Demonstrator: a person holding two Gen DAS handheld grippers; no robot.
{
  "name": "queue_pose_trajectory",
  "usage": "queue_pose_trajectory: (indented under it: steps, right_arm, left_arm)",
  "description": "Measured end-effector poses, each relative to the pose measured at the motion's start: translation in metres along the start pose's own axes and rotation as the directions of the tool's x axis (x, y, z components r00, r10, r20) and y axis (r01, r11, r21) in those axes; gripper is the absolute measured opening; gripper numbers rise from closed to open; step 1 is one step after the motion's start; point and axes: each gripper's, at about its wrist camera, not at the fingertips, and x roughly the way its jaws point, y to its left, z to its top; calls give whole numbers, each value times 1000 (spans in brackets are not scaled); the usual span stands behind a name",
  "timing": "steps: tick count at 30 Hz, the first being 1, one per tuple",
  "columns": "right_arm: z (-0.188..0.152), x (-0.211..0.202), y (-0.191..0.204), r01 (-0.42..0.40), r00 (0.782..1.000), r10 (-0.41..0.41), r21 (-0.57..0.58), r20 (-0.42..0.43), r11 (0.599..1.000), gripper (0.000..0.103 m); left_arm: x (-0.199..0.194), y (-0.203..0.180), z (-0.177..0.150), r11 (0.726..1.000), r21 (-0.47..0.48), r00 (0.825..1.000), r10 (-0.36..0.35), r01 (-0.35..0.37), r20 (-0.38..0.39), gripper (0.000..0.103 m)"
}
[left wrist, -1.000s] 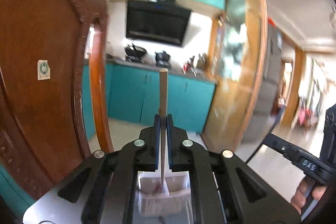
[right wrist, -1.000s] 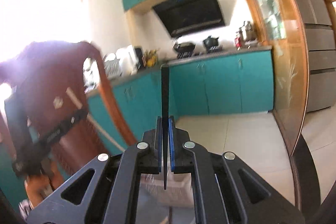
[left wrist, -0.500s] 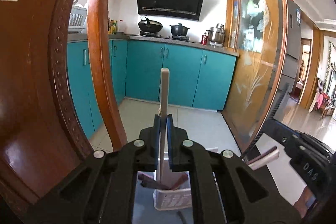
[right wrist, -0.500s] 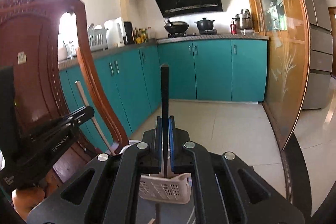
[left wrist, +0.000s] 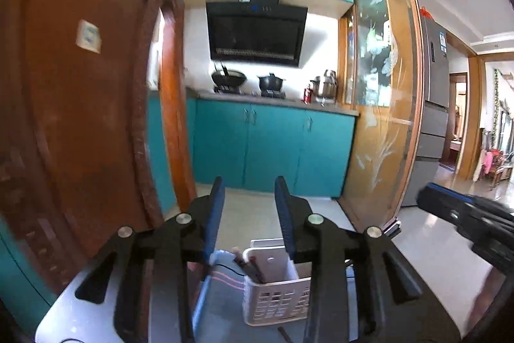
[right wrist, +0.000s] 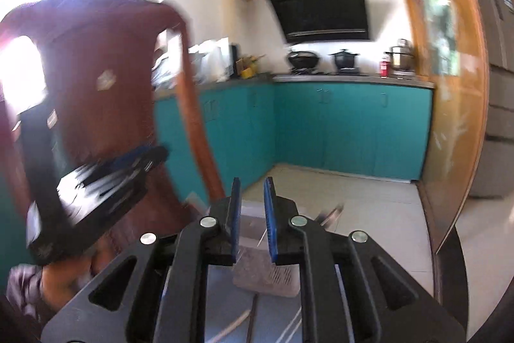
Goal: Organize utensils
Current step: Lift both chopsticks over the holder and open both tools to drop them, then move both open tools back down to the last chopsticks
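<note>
My left gripper [left wrist: 249,184] is open and empty, above and just behind a white perforated basket [left wrist: 276,299] on the table. Utensil handles [left wrist: 249,264] stick up inside the basket, dark and pale ones. My right gripper [right wrist: 252,187] is open and empty too, over the same basket [right wrist: 266,274], which is blurred in this view. Several thin utensils [right wrist: 250,319] lie on the table in front of the basket. The right gripper's body shows at the right edge of the left wrist view [left wrist: 472,221]; the left one shows blurred in the right wrist view [right wrist: 106,179].
A carved dark wooden chair back [left wrist: 80,118] stands close on the left, also in the right wrist view [right wrist: 106,69]. Beyond are teal kitchen cabinets [left wrist: 273,147], a stove with pots [left wrist: 250,79] and a glass sliding door [left wrist: 382,118]. The grey table top [left wrist: 225,320] ends near the basket.
Both grippers opened and let go of their utensils, the pale wooden one on the left and the dark one on the right. Both have pulled up and back from the basket.
</note>
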Motion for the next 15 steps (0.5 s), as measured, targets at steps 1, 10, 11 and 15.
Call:
queue_pose_trajectory:
  steps: [1, 10, 11, 15]
  right_arm:
    - [-11, 3, 4, -11, 999, 10, -20, -35, 1000, 15]
    - [-155, 124, -5, 40, 787, -2, 47, -618, 998, 15]
    - [-161, 128, -5, 37, 769, 14, 66, -639, 997, 16]
    - [-177, 137, 3, 47, 727, -1, 49, -687, 998, 22]
  left_arm:
    - [-4, 0, -4, 1000, 13, 1000, 11, -11, 7, 33]
    - [23, 5, -67, 997, 58, 961, 57, -43, -272, 38]
    - [27, 5, -72, 997, 60, 954, 61, -45, -294, 38]
    - [33, -2, -81, 994, 107, 940, 69, -35, -333, 45]
